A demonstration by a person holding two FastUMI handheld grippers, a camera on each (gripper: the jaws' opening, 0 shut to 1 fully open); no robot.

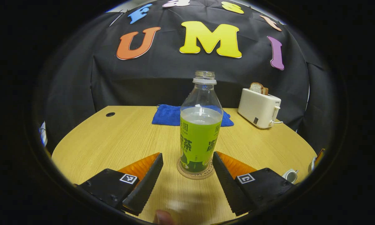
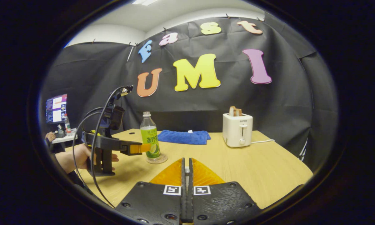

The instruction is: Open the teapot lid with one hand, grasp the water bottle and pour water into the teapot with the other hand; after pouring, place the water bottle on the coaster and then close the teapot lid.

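A clear, uncapped water bottle (image 1: 200, 131) with a green label stands upright on a round coaster (image 1: 195, 173), partly filled. My left gripper (image 1: 187, 153) is open, one finger on each side of the bottle's base with gaps to it. In the right gripper view a hand holds that left gripper (image 2: 143, 147) beside the bottle (image 2: 150, 137) on its coaster (image 2: 157, 160). My right gripper (image 2: 186, 160) is shut, with a small pale bit pinched between its fingers that looks like the teapot lid's knob. A small white teapot (image 1: 290, 175) peeks in at the lower right edge.
A blue cloth (image 1: 172, 115) lies behind the bottle on the wooden table (image 1: 112, 140). A white toaster (image 1: 258, 107) with bread in it stands at the back right, its cord trailing off. A monitor (image 2: 56, 107) sits on a desk far left.
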